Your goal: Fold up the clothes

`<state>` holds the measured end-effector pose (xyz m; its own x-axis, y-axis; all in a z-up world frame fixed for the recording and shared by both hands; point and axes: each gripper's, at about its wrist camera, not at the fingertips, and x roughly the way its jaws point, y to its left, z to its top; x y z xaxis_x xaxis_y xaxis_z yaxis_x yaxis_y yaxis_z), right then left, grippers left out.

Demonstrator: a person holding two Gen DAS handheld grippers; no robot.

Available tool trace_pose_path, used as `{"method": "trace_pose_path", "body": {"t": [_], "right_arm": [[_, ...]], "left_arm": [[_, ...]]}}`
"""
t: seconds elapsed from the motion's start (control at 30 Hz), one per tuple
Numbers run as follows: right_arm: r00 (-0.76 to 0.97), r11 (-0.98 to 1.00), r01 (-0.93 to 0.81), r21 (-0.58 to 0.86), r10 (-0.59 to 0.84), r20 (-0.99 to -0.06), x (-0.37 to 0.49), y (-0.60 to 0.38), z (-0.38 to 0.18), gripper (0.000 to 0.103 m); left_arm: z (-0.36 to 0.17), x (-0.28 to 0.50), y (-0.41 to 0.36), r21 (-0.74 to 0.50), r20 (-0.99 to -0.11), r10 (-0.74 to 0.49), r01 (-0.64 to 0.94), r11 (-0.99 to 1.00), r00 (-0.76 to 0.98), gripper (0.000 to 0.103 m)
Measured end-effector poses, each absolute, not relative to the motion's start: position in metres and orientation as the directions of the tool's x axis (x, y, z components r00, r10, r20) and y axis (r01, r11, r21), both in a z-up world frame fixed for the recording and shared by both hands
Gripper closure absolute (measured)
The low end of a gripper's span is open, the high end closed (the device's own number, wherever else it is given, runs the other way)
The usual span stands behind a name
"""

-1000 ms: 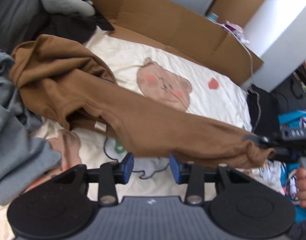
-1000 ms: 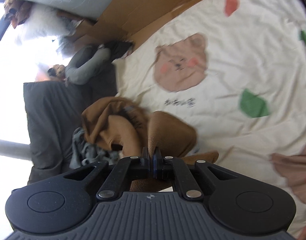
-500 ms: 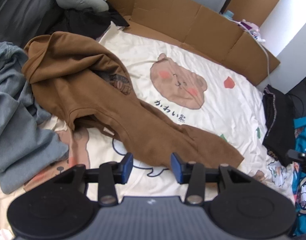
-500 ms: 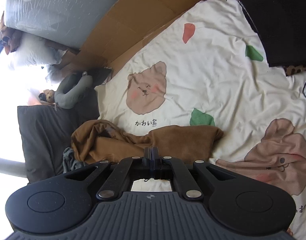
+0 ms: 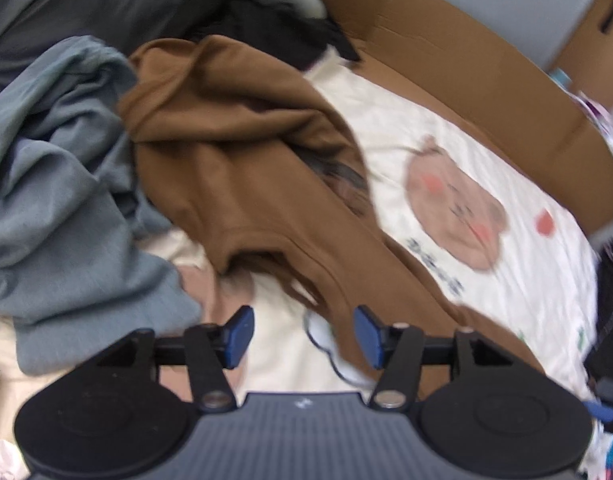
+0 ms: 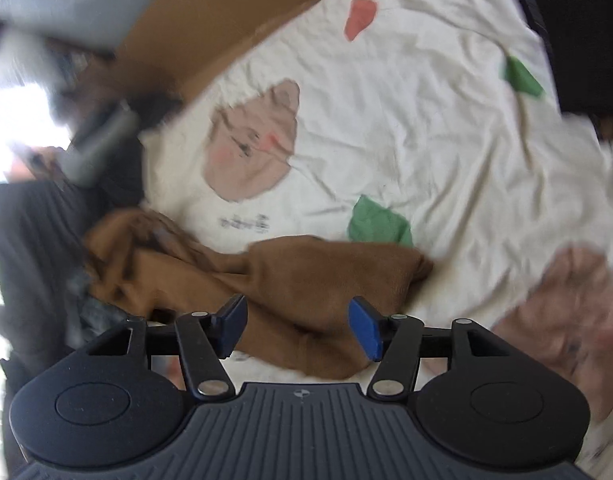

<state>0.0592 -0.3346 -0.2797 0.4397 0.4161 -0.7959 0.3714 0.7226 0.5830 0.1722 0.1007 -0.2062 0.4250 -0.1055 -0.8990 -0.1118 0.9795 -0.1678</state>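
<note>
Left gripper (image 5: 302, 334), seen from its own wrist camera, has jaws standing apart after just widening; its blue pads (image 5: 239, 336) press on nothing. Between and beyond them lies the lower edge of the brown garment (image 5: 242, 184), which runs across the cream bedsheet (image 5: 506, 288) from a bunched mass at upper left down toward lower right. A grey-blue garment (image 5: 62, 200) is heaped just beside the brown one, at its left. The sheet bears a printed bear face (image 5: 454, 208) with a line of lettering under it, and cardboard (image 5: 466, 80) borders the sheet's far side. Dark clothing lies at the sheet's right edge.

Right gripper (image 6: 298, 326), in its own view, is likewise released, its jaws having just parted. The brown garment (image 6: 306, 280) passes under the gap between the pads, which do not clamp it; its free end rests flat on the bedsheet (image 6: 446, 140) near a green patch (image 6: 378, 224). Motion blur softens both views, so cloth details are indistinct.
</note>
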Motion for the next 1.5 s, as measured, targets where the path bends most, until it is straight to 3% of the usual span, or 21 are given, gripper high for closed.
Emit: {"method": "trace_pose_path", "body": {"t": [0.27, 0.43, 0.73, 0.87, 0.93, 0.97, 1.0, 1.03, 1.07, 1.13, 1.23, 1.5], "right_arm": [[0.269, 0.862, 0.024, 0.506, 0.482, -0.834, 0.155, -0.274, -0.322, 0.035], [0.161, 0.862, -0.033, 0.506, 0.504, -0.849, 0.171, -0.263, -0.347, 0.035], [0.127, 0.877, -0.167, 0.45, 0.472, -0.872, 0.193, -0.243, -0.369, 0.035], [0.136, 0.884, -0.209, 0.418, 0.449, -0.883, 0.193, -0.235, -0.375, 0.033], [0.151, 0.888, -0.224, 0.403, 0.44, -0.885, 0.188, -0.233, -0.373, 0.034], [0.154, 0.889, -0.23, 0.395, 0.435, -0.887, 0.185, -0.233, -0.372, 0.044], [0.158, 0.898, -0.224, 0.379, 0.418, -0.895, 0.182, -0.233, -0.372, 0.066], [0.16, 0.91, -0.21, 0.358, 0.393, -0.906, 0.181, -0.234, -0.372, 0.083], [0.163, 0.918, -0.184, 0.351, 0.381, -0.91, 0.179, -0.237, -0.37, 0.098], [0.175, 0.914, -0.125, 0.386, 0.403, -0.898, 0.173, -0.248, -0.363, 0.101], [0.179, 0.914, -0.115, 0.39, 0.405, -0.897, 0.165, -0.254, -0.352, 0.101], [0.208, 0.94, -0.031, 0.341, 0.34, -0.917, 0.149, -0.264, -0.32, 0.103]], "left_arm": [[-0.25, 0.209, 0.144, -0.188, -0.903, -0.048, -0.292, 0.938, 0.427, 0.043], [-0.264, 0.217, 0.159, -0.223, -0.911, -0.056, -0.375, 0.9, 0.409, 0.045], [-0.295, 0.235, 0.175, -0.272, -0.898, -0.076, -0.409, 0.871, 0.434, 0.044], [-0.307, 0.241, 0.181, -0.303, -0.883, -0.072, -0.445, 0.843, 0.465, 0.035], [-0.313, 0.243, 0.18, -0.315, -0.884, -0.079, -0.462, 0.829, 0.461, 0.037], [-0.315, 0.243, 0.18, -0.322, -0.884, -0.083, -0.471, 0.821, 0.46, 0.04], [-0.317, 0.243, 0.179, -0.336, -0.883, -0.094, -0.479, 0.811, 0.461, 0.049], [-0.317, 0.244, 0.178, -0.349, -0.883, -0.108, -0.487, 0.801, 0.456, 0.061], [-0.318, 0.244, 0.176, -0.361, -0.884, -0.122, -0.495, 0.79, 0.451, 0.067], [-0.314, 0.245, 0.172, -0.349, -0.891, -0.116, -0.496, 0.795, 0.44, 0.085], [-0.305, 0.246, 0.166, -0.33, -0.896, -0.105, -0.491, 0.806, 0.431, 0.093], [-0.243, 0.233, 0.146, -0.376, -0.848, -0.165, -0.352, 0.857, 0.504, 0.098]]}}
